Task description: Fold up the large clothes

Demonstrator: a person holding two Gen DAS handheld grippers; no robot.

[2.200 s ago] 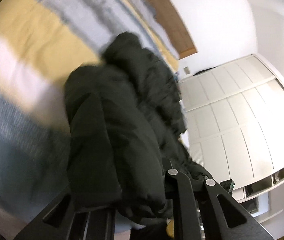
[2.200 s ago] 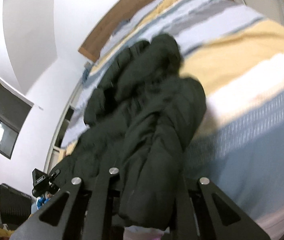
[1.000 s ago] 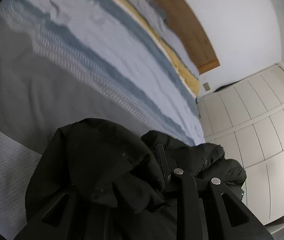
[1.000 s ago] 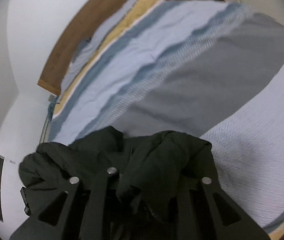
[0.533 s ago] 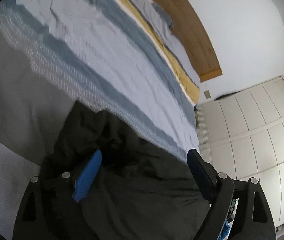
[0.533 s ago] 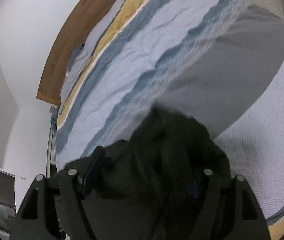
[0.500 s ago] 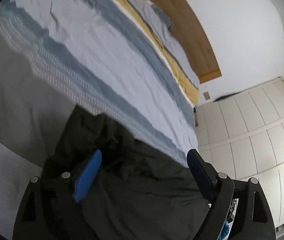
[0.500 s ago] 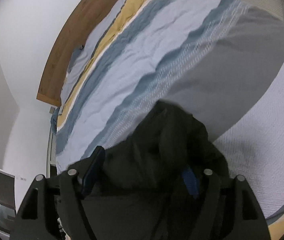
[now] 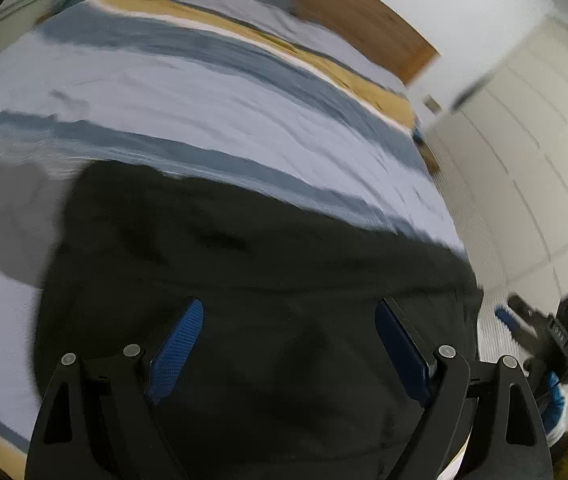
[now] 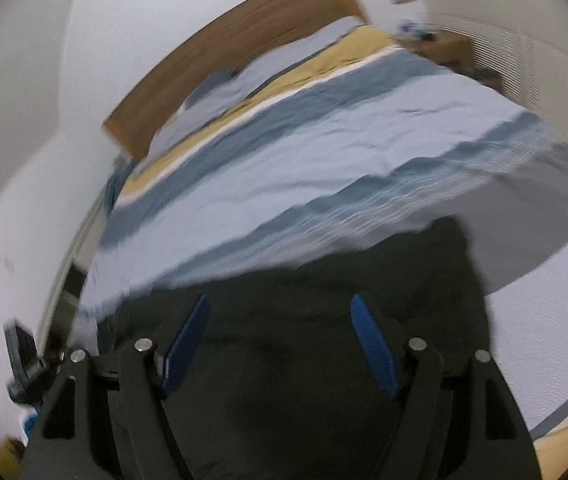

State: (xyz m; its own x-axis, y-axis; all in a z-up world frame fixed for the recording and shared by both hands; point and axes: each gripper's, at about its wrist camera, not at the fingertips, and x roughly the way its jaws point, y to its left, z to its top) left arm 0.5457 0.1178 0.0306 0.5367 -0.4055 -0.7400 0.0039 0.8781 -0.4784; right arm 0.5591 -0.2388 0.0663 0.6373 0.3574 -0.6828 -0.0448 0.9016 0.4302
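A large black puffy jacket (image 9: 267, 264) lies spread on the striped bed, filling the lower part of the left wrist view. It also shows in the right wrist view (image 10: 324, 300). My left gripper (image 9: 288, 312) is open and empty just above the jacket, its blue pads (image 9: 179, 340) apart. My right gripper (image 10: 279, 304) is open and empty above the jacket too. Both views are blurred by motion.
The bed cover (image 9: 219, 104) has grey, blue, white and yellow stripes, with a wooden headboard (image 10: 219, 52) at the far end. White wardrobe doors (image 9: 524, 152) stand beside the bed. The other gripper (image 9: 548, 328) shows at the right edge.
Both grippers held the jacket and carried it over the bed, then opened and let it drop. Since then both have swung, and the jacket lies flatter and wider on the cover.
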